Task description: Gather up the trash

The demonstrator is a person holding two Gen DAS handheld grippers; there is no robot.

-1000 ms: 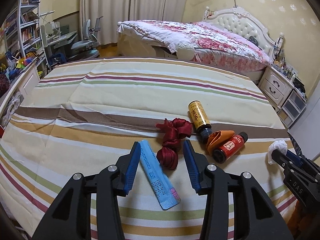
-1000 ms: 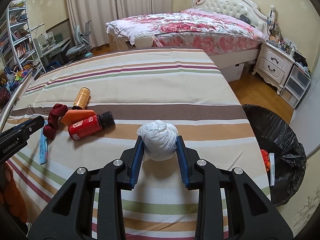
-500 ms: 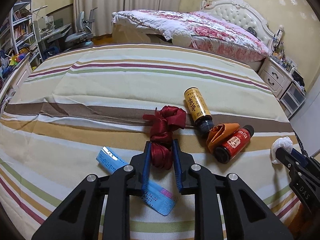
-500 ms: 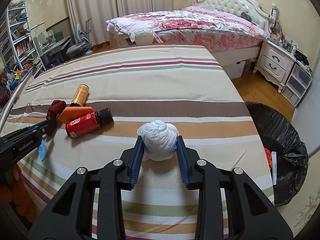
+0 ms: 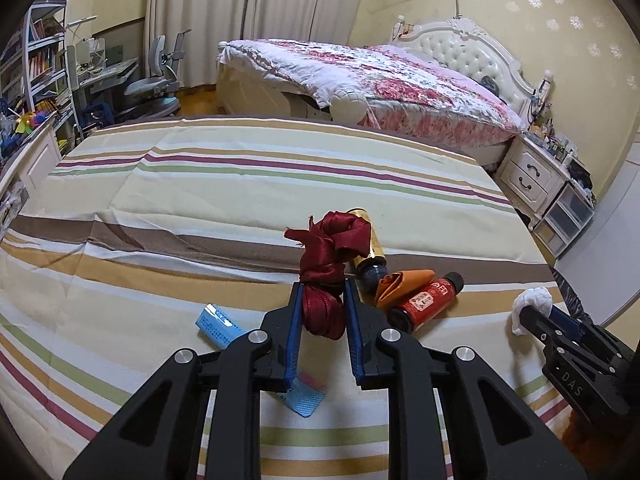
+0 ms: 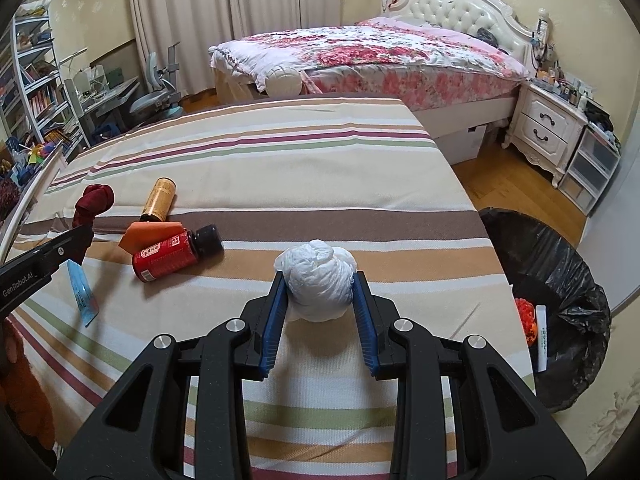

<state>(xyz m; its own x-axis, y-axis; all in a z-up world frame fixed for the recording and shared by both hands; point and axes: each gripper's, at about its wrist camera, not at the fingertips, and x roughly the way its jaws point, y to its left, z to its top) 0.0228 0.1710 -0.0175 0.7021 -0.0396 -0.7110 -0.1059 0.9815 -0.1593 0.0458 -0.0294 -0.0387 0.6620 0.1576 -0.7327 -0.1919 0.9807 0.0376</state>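
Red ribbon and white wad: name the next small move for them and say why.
Probably carry both across to the black trash bag beside the bed. The left gripper is shut on the red ribbon, which looks lifted, the right gripper clamps the white wad, and the bag stands open.

on the striped bedcover (image 6: 304,168): two small bottles, one gold-labelled with a dark cap (image 6: 159,199) and one red-labelled with a black cap (image 6: 168,255); one crumpled dark red satin ribbon (image 5: 326,280); one folded orange paper scrap (image 5: 402,281); one flat light blue sachet (image 6: 83,293); one balled white plastic bag (image 6: 318,286). beside the bed, one black bin bag (image 6: 560,280).
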